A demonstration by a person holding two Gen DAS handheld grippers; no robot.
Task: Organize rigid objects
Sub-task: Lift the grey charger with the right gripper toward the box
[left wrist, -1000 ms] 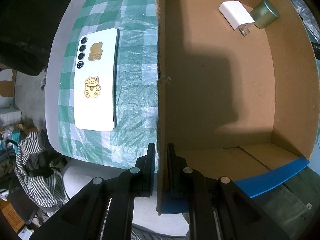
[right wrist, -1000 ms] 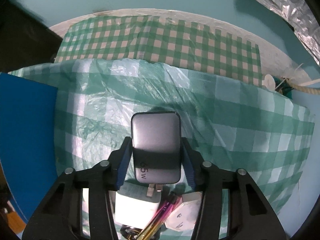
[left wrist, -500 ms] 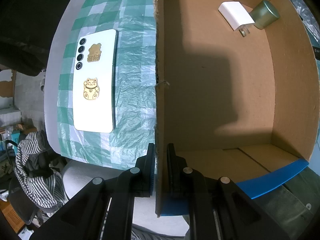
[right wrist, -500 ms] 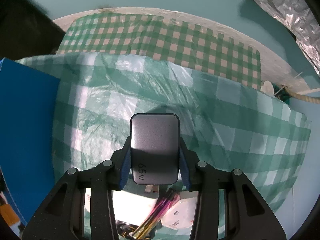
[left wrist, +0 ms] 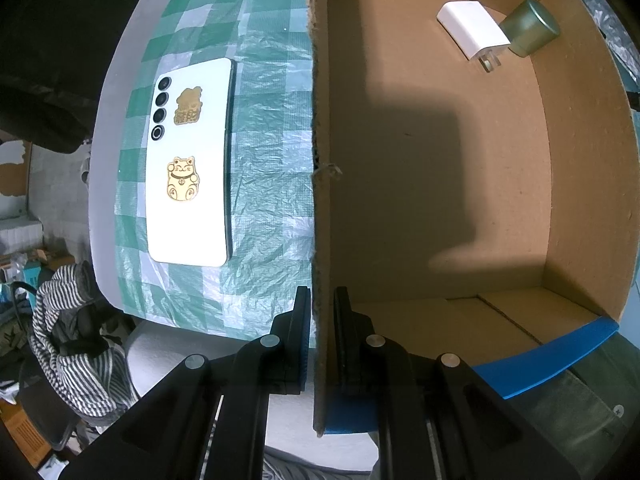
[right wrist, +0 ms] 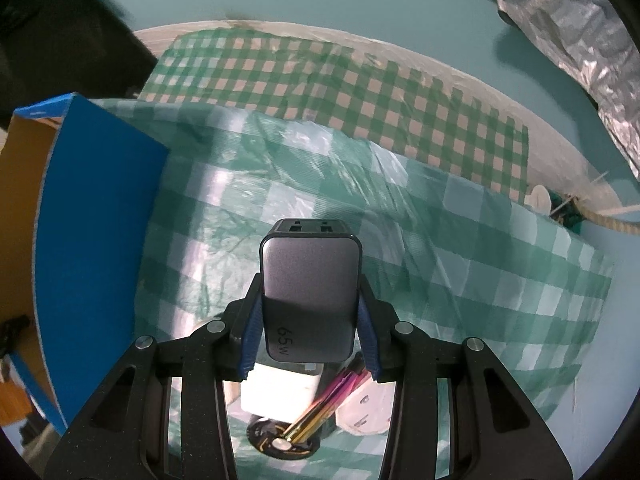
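Observation:
My left gripper (left wrist: 320, 312) is shut on the near wall of the cardboard box (left wrist: 320, 160), one finger inside, one outside. Inside the box, at the far corner, lie a white plug charger (left wrist: 472, 34) and a green-grey round cap (left wrist: 530, 26). A white phone (left wrist: 190, 164) with gold cat stickers lies face down on the checked cloth left of the box. My right gripper (right wrist: 310, 320) is shut on a grey 65W charger (right wrist: 310, 292) and holds it above the cloth. The box's blue outer wall (right wrist: 92, 220) stands to its left.
Under the right gripper lie a white adapter (right wrist: 280, 396), a shiny pink-gold pen (right wrist: 324, 408), a white round object (right wrist: 366, 412) and a dark disc (right wrist: 280, 446). A foil bag (right wrist: 576, 40) hangs at the upper right. A striped cloth (left wrist: 68, 332) lies beyond the table edge.
My right gripper has lifted the grey charger higher above the cloth; its port end now shows and the box comes more into view. The left gripper holds still on the box wall.

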